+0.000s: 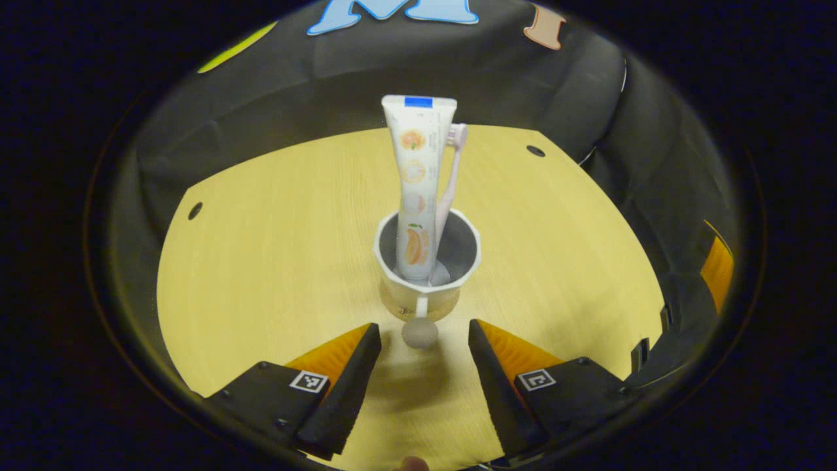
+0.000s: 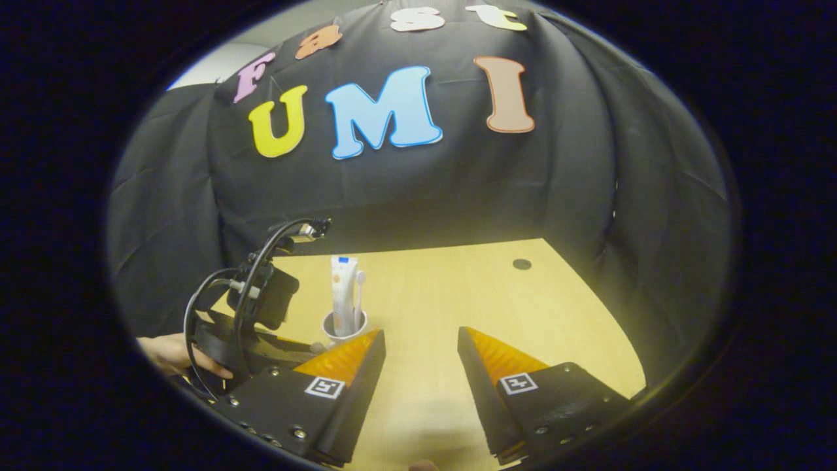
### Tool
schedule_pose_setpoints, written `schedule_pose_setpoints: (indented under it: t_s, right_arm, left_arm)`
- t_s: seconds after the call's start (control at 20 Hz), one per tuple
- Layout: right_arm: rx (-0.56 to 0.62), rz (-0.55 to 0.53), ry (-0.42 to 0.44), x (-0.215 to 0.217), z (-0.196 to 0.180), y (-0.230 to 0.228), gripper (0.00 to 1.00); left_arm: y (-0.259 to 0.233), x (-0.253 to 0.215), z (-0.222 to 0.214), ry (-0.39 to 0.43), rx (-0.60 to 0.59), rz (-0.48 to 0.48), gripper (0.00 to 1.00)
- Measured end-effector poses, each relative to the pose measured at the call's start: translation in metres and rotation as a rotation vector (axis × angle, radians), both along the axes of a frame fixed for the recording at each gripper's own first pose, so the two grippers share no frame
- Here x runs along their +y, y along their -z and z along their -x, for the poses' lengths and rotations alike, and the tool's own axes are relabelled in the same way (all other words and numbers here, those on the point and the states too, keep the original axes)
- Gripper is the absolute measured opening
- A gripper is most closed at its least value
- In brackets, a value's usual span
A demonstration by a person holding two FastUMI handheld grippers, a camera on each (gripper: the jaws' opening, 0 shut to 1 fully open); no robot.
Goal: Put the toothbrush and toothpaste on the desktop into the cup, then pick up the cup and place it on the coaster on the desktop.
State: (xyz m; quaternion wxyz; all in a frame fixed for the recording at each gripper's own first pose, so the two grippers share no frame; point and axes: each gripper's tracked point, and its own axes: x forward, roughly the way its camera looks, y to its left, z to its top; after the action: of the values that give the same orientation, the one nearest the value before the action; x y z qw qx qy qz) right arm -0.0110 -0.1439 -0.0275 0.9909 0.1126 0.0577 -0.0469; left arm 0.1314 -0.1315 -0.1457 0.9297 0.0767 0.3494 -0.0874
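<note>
Both items already in the cup (image 1: 428,261): toothpaste tube (image 1: 416,183) standing cap-down, toothbrush (image 1: 450,176) leaning beside it with bristles up. Cup standing upright on the wooden desktop (image 1: 261,261), near the middle, stem handle with its round knob (image 1: 420,332) pointing toward the left gripper (image 1: 424,340). Left gripper spread wide, holding nothing, fingertips either side of the knob but apart from it, lined up as if for a grasp on the handle or cup. Right gripper (image 2: 420,347) also spread apart and empty, held back over the near part of the desktop, well apart from the cup; left gripper and the hand (image 2: 171,355) holding it seen from there, just beside the cup. Judged about halfway: loading done, lift and placing on the coaster still left. Hard to tell whether a coaster lies anywhere on the visible desktop. Cup base partly hidden by its own body; toothbrush handle's lower end lost behind the tube.
</note>
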Motion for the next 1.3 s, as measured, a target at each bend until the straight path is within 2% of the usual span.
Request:
schedule_pose_setpoints:
  t_s: [0.1,0.15,0.2,0.25,0.4,0.5,0.6,0.85,0.95,1.05,1.1,1.25,1.3]
  right_arm:
    - [-0.035,0.019,-0.019,0.005,0.004,-0.013,0.71]
    - [-0.052,0.028,-0.025,0.007,0.007,-0.019,0.71]
    - [-0.066,0.04,-0.028,0.009,0.01,-0.024,0.73]
    - [-0.08,0.052,-0.026,0.012,0.013,-0.029,0.74]
    - [-0.116,0.069,-0.021,0.02,0.022,-0.04,0.73]
    - [-0.129,0.079,-0.014,0.027,0.026,-0.044,0.73]
    - [-0.137,0.088,-0.006,0.035,0.029,-0.049,0.73]
    - [-0.172,0.126,0.01,0.06,0.035,-0.063,0.73]
    - [-0.19,0.145,0.014,0.068,0.035,-0.064,0.73]
    - [-0.188,0.15,0.015,0.076,0.032,-0.063,0.84]
    - [-0.187,0.152,0.025,0.077,0.032,-0.063,0.87]
    - [-0.187,0.139,0.027,0.085,0.031,-0.062,0.87]
    - [-0.184,0.139,0.033,0.086,0.03,-0.062,0.84]
  left_arm:
    - [-0.022,0.004,0.016,-0.017,-0.077,0.019,0.94]
    - [-0.035,0.006,0.024,-0.03,-0.119,0.032,0.9]
    - [-0.045,0.009,0.033,-0.04,-0.163,0.047,0.9]
    - [-0.057,0.011,0.041,-0.05,-0.205,0.064,0.94]
    - [-0.084,0.02,0.064,-0.073,-0.323,0.115,0.94]
    - [-0.1,0.013,0.081,-0.072,-0.397,0.141,0.94]
    - [-0.117,0.015,0.097,-0.07,-0.477,0.158,0.89]
    - [-0.151,0.029,0.123,-0.064,-0.645,0.186,0.89]
    - [-0.158,0.035,0.126,-0.062,-0.688,0.191,0.89]
    - [-0.159,0.041,0.127,-0.058,-0.709,0.197,0.89]
    - [-0.159,0.042,0.127,-0.053,-0.717,0.201,0.89]
    - [-0.163,0.052,0.129,-0.051,-0.742,0.186,0.89]
    - [-0.164,0.055,0.131,-0.047,-0.752,0.173,0.94]
